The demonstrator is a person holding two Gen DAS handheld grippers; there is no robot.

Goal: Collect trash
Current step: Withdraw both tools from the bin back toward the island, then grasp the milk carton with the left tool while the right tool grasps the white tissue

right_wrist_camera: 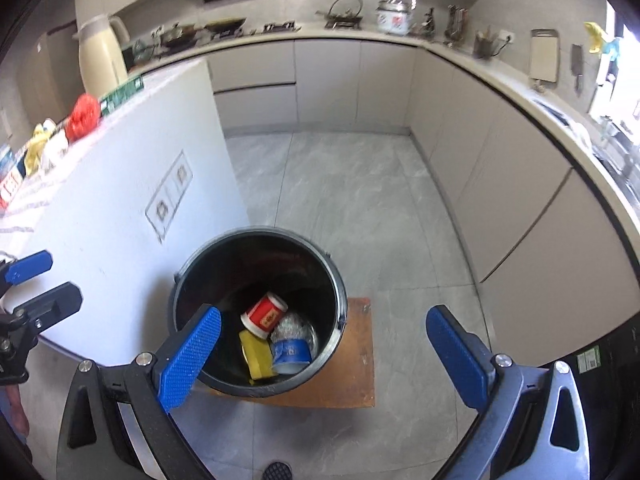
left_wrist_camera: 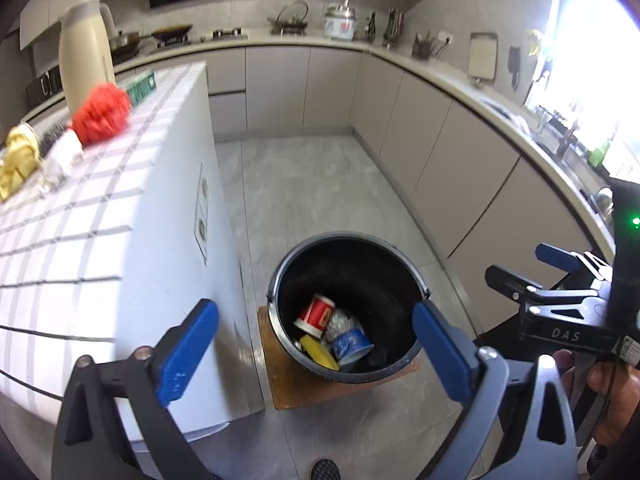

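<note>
A black bin [left_wrist_camera: 400, 268] [right_wrist_camera: 188, 280] stands on a brown board [left_wrist_camera: 296, 388] [right_wrist_camera: 356, 372] on the floor beside the white island. Inside lie a red cup [left_wrist_camera: 316, 314] [right_wrist_camera: 264, 316], a blue cup [left_wrist_camera: 352, 344] [right_wrist_camera: 292, 354], a yellow piece [left_wrist_camera: 318, 352] [right_wrist_camera: 254, 352] and crumpled foil [left_wrist_camera: 342, 322] [right_wrist_camera: 292, 328]. My left gripper [left_wrist_camera: 316, 352] hangs open above the bin with nothing between its blue pads. My right gripper [right_wrist_camera: 324, 354] is open and empty too, over the bin's right rim; in the left wrist view it shows at the right edge [left_wrist_camera: 532, 268].
On the tiled island top [left_wrist_camera: 80, 216] lie a red mesh bundle [left_wrist_camera: 102, 114] [right_wrist_camera: 82, 116], white and yellow wrappers [left_wrist_camera: 18, 156] [right_wrist_camera: 38, 146], a green box [left_wrist_camera: 140, 86] and a cream jug [left_wrist_camera: 84, 56]. Grey cabinets and a cluttered counter [left_wrist_camera: 500, 104] line the back and right. Grey floor [right_wrist_camera: 360, 216] spreads beyond the bin.
</note>
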